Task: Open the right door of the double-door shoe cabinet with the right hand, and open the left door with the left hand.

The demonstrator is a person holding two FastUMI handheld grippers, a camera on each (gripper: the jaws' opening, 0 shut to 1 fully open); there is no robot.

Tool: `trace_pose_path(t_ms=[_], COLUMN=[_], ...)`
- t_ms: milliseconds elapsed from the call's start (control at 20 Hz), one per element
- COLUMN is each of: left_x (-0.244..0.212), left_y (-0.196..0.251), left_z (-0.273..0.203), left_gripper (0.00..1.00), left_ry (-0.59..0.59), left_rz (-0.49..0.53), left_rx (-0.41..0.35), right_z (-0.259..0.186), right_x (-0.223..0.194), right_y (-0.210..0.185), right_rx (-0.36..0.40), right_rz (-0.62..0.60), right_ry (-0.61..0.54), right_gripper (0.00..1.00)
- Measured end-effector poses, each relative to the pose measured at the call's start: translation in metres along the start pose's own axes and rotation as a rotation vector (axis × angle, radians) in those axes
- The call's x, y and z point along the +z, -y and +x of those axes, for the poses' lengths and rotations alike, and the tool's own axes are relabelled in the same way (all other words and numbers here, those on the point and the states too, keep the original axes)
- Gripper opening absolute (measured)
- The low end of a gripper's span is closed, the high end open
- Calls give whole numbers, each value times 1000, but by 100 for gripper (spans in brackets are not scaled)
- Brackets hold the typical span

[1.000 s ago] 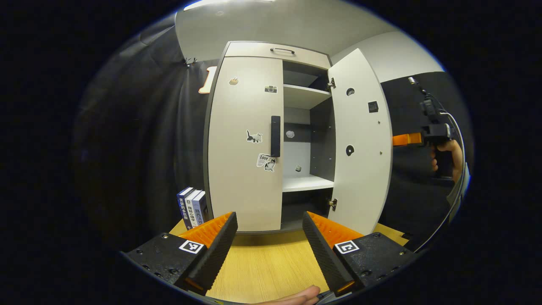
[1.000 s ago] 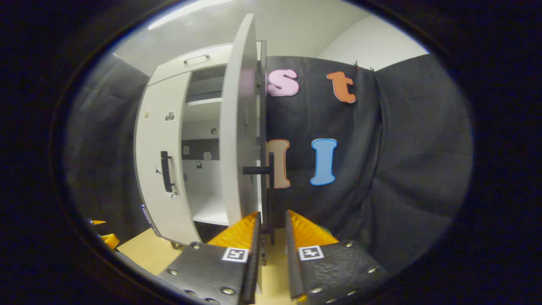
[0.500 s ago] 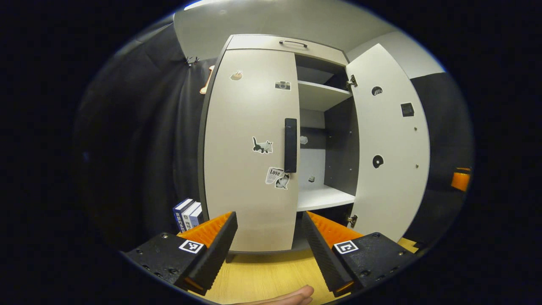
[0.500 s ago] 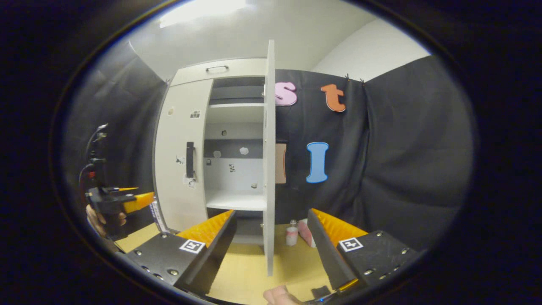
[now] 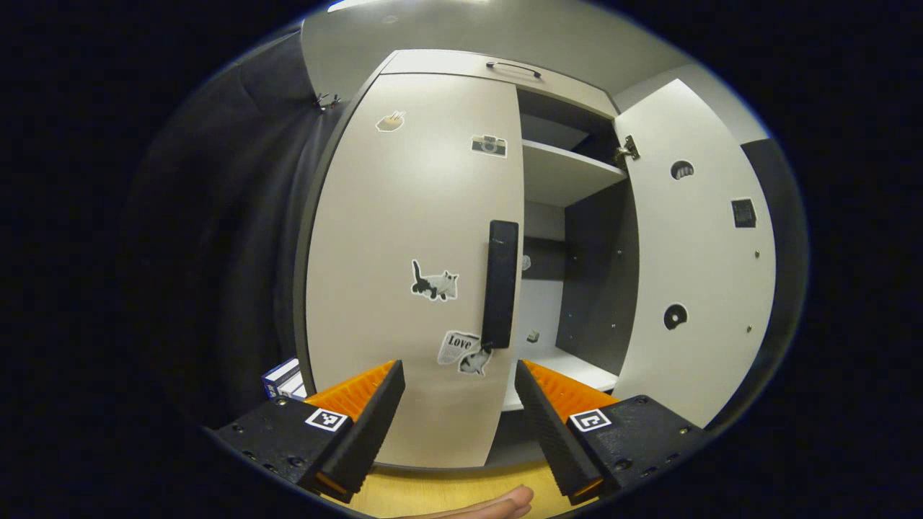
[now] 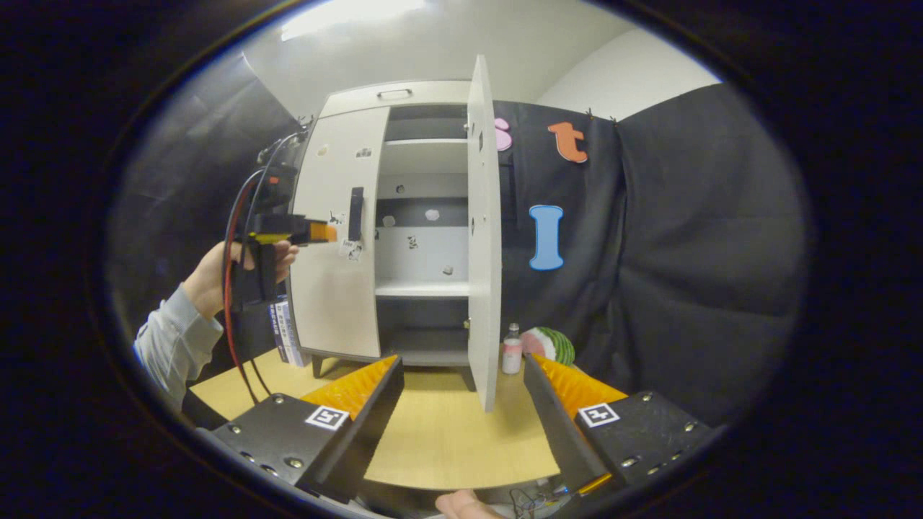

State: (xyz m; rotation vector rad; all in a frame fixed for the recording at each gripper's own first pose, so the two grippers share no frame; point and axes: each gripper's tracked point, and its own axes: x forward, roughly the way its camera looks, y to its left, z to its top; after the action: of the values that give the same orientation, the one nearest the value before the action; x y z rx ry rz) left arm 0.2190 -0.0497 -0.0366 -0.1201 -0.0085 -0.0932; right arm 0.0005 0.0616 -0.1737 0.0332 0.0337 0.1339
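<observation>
In the left gripper view, start at nine o'clock: a few books [image 5: 285, 378] stand on the counter [image 5: 440, 494] against the shoe cabinet's side, their spine text too small to read. Your left hand-held gripper [image 5: 458, 404] sits at six o'clock with its fingers spread wide and nothing between them, lined up just below the dark vertical handle [image 5: 500, 283] of the left door [image 5: 414, 259], which is not yet opened. I judge that you hold it open and centred there so the fingers can close on that handle next. On the door, a cat sticker [image 5: 434, 281] sits at centre, and lower down another sticker [image 5: 454, 346] reads "Love". Toward three o'clock, the right door [image 5: 696, 288] already stands swung out, baring the shelves [image 5: 566, 173].

In the right gripper view, your right hand-held gripper [image 6: 461, 418] is likewise wide open and empty, held well clear of the right door, whose job looks done. At nine o'clock there, your other hand [image 6: 216, 277] holds the left hand-held gripper up near the handle.
</observation>
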Motion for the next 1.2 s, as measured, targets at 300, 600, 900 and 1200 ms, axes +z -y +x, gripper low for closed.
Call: trace_pose_path(t_ms=[300, 600, 900, 1200], left_x=[24, 43, 37, 40], left_y=[-3, 9, 6, 7], left_z=[56, 80, 92, 94], left_gripper=[96, 99, 99, 99], left_ry=[25, 39, -15, 22], left_rz=[2, 106, 75, 63], left_rx=[57, 82, 129, 132], right_z=[-16, -21, -22, -30], right_x=[-1, 7, 2, 5], right_y=[17, 41, 46, 50], right_rx=[64, 16, 12, 8], right_rz=[98, 96, 65, 77], right_ry=[39, 67, 59, 55], right_gripper=[99, 98, 100, 100])
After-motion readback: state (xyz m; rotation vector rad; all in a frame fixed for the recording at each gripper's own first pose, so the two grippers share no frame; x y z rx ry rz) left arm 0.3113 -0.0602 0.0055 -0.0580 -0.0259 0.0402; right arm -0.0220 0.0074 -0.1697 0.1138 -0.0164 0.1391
